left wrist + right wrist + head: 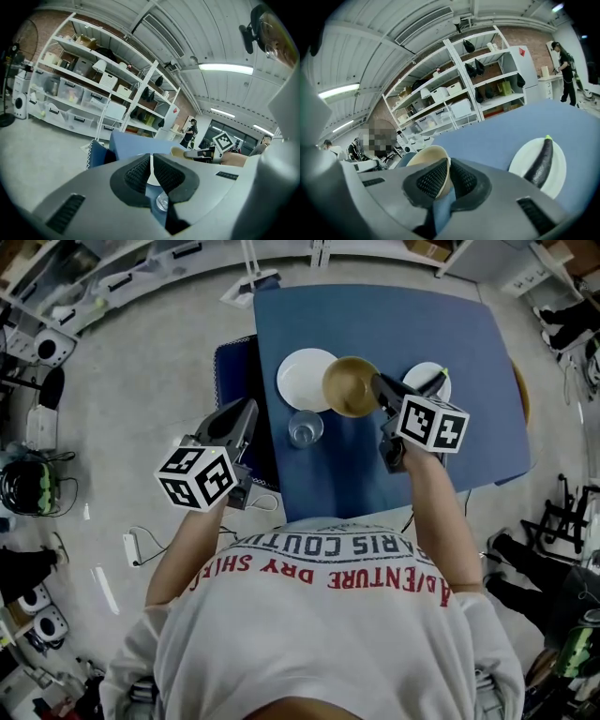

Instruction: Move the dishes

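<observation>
1. Step in hand: carrying the bowl (349,385) — my right gripper (377,385) pinches its rim, one pad inside, one outside. The bowl looks tilted and lifted off the table (469,343), beside the empty plate (302,379).
2. My left gripper (246,418) hangs at the table's left edge, jaws pressed together on nothing.
3. Next, I judge: level the bowl, keep clear of the glass (306,429) and the eggplant plate (520,164), lower it — then spread the jaws.
</observation>
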The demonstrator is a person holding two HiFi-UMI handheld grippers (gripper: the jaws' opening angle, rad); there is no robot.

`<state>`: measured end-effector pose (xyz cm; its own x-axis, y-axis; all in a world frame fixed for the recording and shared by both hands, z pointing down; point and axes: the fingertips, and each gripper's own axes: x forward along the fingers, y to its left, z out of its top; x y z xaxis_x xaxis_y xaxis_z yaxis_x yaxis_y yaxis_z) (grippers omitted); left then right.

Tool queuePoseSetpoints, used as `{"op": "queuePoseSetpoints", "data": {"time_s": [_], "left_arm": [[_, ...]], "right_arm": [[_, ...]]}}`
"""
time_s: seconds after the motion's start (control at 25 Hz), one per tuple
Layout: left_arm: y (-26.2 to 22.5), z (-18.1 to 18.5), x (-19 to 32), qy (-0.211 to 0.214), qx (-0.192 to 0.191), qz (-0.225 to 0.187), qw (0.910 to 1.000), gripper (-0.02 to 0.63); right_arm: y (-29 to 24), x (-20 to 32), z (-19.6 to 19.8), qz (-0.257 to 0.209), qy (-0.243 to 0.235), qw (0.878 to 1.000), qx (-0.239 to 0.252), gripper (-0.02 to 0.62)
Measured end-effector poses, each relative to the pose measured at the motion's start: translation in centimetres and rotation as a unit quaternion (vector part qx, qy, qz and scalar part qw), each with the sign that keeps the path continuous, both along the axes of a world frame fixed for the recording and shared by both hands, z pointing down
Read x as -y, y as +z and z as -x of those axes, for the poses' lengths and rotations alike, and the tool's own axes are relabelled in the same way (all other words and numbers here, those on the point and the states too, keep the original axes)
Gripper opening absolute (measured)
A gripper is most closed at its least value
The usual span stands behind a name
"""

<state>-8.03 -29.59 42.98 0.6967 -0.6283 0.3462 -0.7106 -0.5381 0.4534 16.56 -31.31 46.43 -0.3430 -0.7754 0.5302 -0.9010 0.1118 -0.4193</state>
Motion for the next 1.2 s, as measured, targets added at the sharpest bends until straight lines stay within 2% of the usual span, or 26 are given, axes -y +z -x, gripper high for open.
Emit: {"op": "queuePoseSetpoints", "data": {"time_s": [0.64,0.88,0.92,1.0,1.08,1.2], "left_arm": [[1.8,-2.5,-1.4,0.029,0.019,0.017,0.9993,0.041],[2.3,-2.3,-1.9,0.026,0.023,0.023,0.9991,0.041],[2.4,-2.2,-2.0,0.026,0.023,0.023,0.9991,0.041],[2.3,-2.3,-2.1,0.025,0.022,0.024,0.9992,0.041],[2.1,-2.1,-2.1,0.024,0.019,0.023,0.9993,0.041],[1.7,-1.7,-2.3,0.028,0.023,0.016,0.9992,0.041]], "right_arm": [[5.0,-6.6,-4.9,0.055,0.030,0.998,-0.001,0.035],[5.4,-6.9,-4.7,0.042,0.031,0.999,0.015,0.042],[5.4,-6.8,-4.6,0.039,0.030,0.999,0.019,0.064],[5.2,-6.9,-4.6,0.034,0.028,0.999,0.019,0.153],[4.6,-6.8,-4.5,0.020,0.023,0.999,0.013,0.170],[3.1,-6.3,-3.9,-0.023,-0.012,1.000,-0.017,0.204]]}}
